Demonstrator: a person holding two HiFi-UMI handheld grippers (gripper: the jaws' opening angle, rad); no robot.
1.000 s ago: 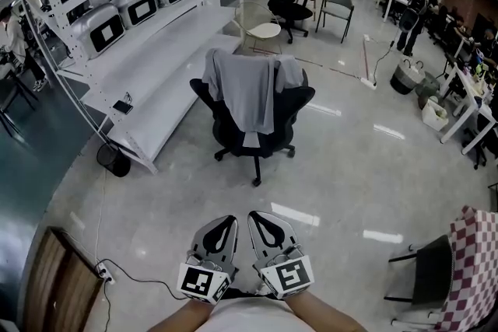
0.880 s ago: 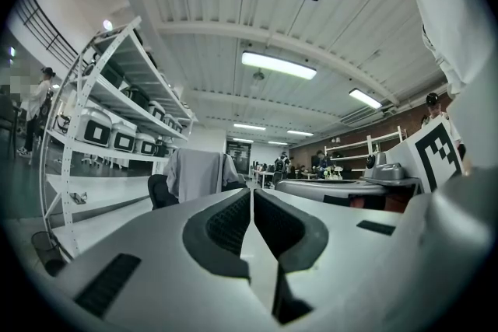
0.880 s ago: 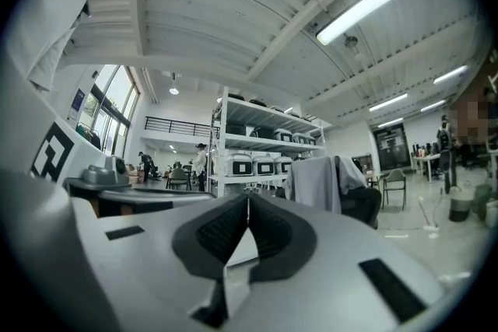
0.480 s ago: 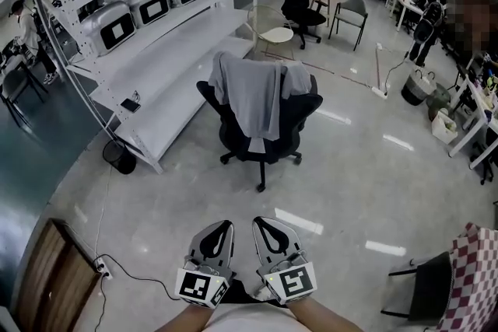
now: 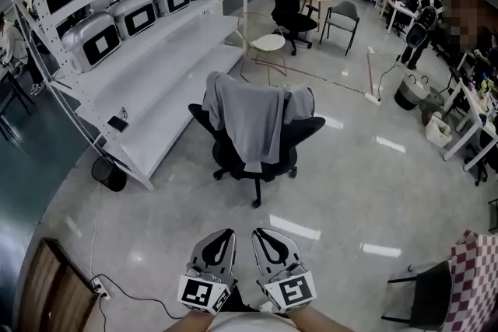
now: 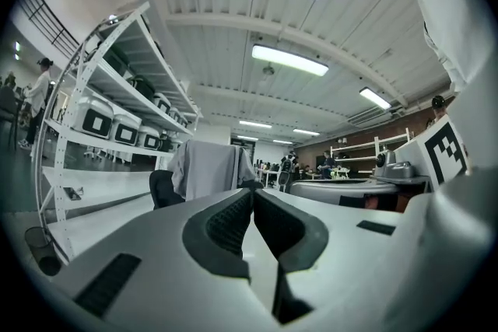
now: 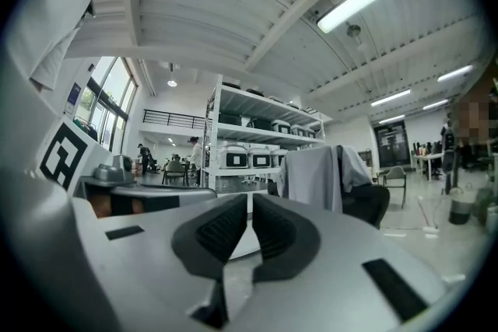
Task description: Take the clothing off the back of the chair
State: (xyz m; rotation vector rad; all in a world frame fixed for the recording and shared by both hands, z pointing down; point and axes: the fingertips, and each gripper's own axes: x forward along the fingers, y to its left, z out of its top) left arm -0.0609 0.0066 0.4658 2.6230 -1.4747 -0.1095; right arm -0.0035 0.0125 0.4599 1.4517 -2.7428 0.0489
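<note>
A grey garment (image 5: 250,119) hangs over the back of a black swivel chair (image 5: 302,134) in the middle of the floor. The same garment (image 6: 206,168) shows ahead in the left gripper view, and the garment (image 7: 315,175) shows to the right in the right gripper view. My left gripper (image 5: 222,233) and right gripper (image 5: 261,234) are side by side at the bottom of the head view, well short of the chair. Both point level towards it. Each one's jaws are shut with nothing between them.
White shelving (image 5: 132,35) with grey machines runs along the left, next to the chair. A wire chair (image 5: 261,31), another black office chair (image 5: 289,0) and a grey chair (image 5: 342,15) stand behind. A cable (image 5: 124,288) lies bottom left; a checked cloth (image 5: 475,280) hangs over a chair bottom right.
Both grippers have moved forward together and the view has shifted with them. The chair and garment have not moved. The jaws stayed shut.
</note>
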